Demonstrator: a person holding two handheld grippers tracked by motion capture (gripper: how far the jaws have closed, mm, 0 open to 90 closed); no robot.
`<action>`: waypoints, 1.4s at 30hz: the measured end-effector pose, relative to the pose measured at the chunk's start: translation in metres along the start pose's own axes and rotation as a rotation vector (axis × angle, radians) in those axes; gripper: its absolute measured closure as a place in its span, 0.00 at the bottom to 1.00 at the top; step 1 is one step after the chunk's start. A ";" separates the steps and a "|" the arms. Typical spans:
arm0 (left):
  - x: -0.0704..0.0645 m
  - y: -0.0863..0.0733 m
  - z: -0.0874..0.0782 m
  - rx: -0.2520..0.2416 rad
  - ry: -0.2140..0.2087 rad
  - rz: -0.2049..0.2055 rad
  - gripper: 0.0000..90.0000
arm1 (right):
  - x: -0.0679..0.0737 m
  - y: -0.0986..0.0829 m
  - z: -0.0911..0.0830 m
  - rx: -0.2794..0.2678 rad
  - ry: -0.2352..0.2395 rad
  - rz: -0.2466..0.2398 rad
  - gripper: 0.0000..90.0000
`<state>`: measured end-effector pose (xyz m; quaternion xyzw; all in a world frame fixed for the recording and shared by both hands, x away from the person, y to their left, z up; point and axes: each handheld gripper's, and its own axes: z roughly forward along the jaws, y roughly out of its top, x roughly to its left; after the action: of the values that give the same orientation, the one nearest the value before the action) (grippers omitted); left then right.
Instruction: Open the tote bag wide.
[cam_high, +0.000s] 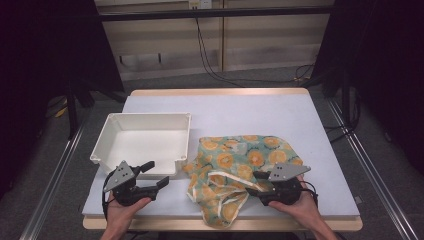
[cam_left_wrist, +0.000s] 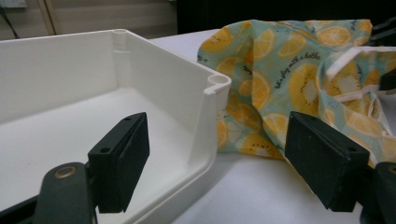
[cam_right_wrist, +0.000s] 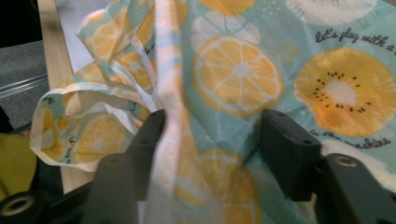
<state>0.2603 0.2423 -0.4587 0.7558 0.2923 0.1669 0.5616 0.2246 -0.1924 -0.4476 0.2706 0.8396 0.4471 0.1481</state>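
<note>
Reaching into the crumpled teal orange-print cloth, right tool stood spread, unclamped; left tool spread idle; next: pinch fabric.

One fruit-print cloth, teal with orange and kiwi slices, crumpled into a single heap. One white plastic bin, square and open-topped. Two hand-held grippers: left hand-held gripper, right hand-held gripper, each with two black jaws and one grey three-cornered plate. One worktop. Two hands.
</note>
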 end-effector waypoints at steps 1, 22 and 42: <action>-0.001 0.000 0.001 0.005 -0.004 0.009 0.25 | -0.001 0.000 0.001 0.001 0.002 0.000 0.58; -0.034 0.016 0.001 -0.017 -0.167 0.057 0.49 | -0.018 0.030 -0.021 -0.090 0.072 0.073 1.00; -0.074 0.039 -0.002 -0.029 -0.362 0.107 0.67 | -0.061 0.070 -0.012 -0.151 0.049 0.135 1.00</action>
<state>0.2115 0.1892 -0.4157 0.7797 0.1434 0.0622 0.6063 0.2903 -0.2041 -0.3819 0.3035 0.7869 0.5243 0.1173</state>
